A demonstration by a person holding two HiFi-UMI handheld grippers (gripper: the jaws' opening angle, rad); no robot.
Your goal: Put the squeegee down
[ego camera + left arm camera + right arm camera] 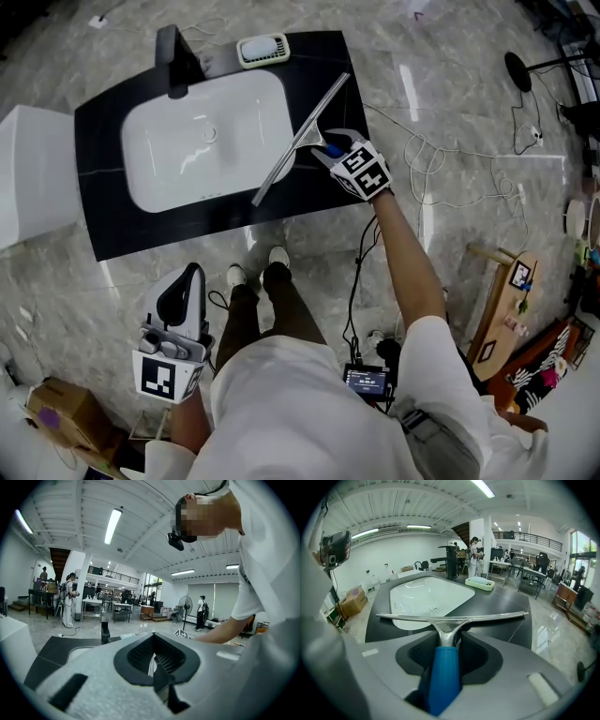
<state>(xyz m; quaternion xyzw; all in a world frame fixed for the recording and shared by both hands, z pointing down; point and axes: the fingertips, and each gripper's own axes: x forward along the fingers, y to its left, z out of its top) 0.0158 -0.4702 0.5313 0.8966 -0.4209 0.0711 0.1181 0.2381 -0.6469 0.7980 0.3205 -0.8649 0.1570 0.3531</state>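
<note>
The squeegee [300,141] has a long metal blade and a blue handle [443,677]. In the head view its blade lies slantwise on the black countertop [103,225], along the right rim of the white sink [141,122]. My right gripper [330,147] is at the handle end. In the right gripper view the handle lies between the jaws of the right gripper [447,641], with a dark gap on its left side, so the jaws are open. My left gripper [183,286] hangs low at the person's left side, away from the counter. Its jaws in the left gripper view [154,660] are together and hold nothing.
A black faucet [173,61] and a pale soap dish [262,49] stand at the back of the counter. A white fixture [33,173] adjoins the counter's left end. Cables [450,159] trail over the marble floor at right. A cardboard box [66,412] sits at bottom left.
</note>
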